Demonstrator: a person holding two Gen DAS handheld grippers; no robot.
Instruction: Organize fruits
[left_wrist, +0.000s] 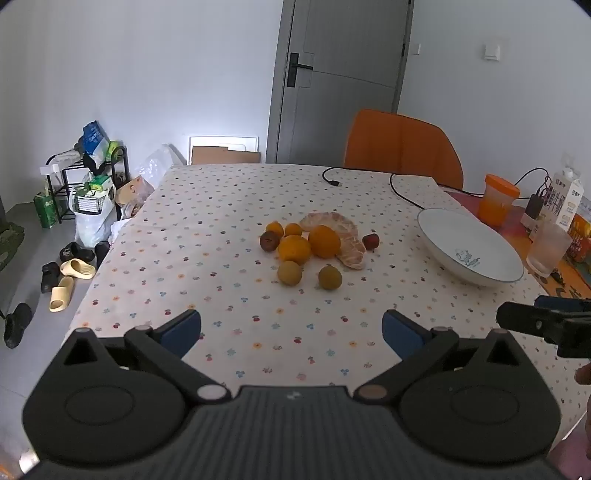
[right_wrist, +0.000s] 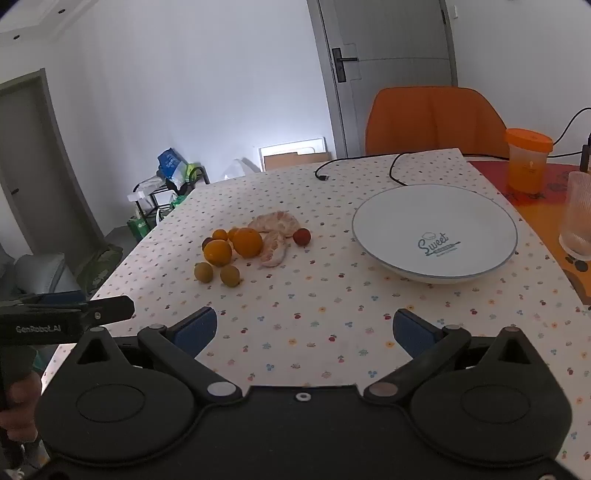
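You are holding both grippers wide over the table (left_wrist: 221, 206)
Fruit pile (left_wrist: 310, 247) is sitting mid-frame; left gripper (left_wrist: 291, 328) and right gripper (right_wrist: 304, 328) are gaping, gripping nothing

Left gripper (left_wrist: 291, 328): jaws fully spread, nothing between the pads, pointed forward and tilted downward. Right gripper (right_wrist: 304, 330): same pose, jaws wide, empty. A hand (right_wrist: 16, 402) grips the left gripper's handle.

Orange fruits (left_wrist: 324, 241), white blue-rimmed plate (right_wrist: 384, 254), flower-dotted white tablecloth (left_wrist: 229, 229), orange chair (right_wrist: 432, 118).
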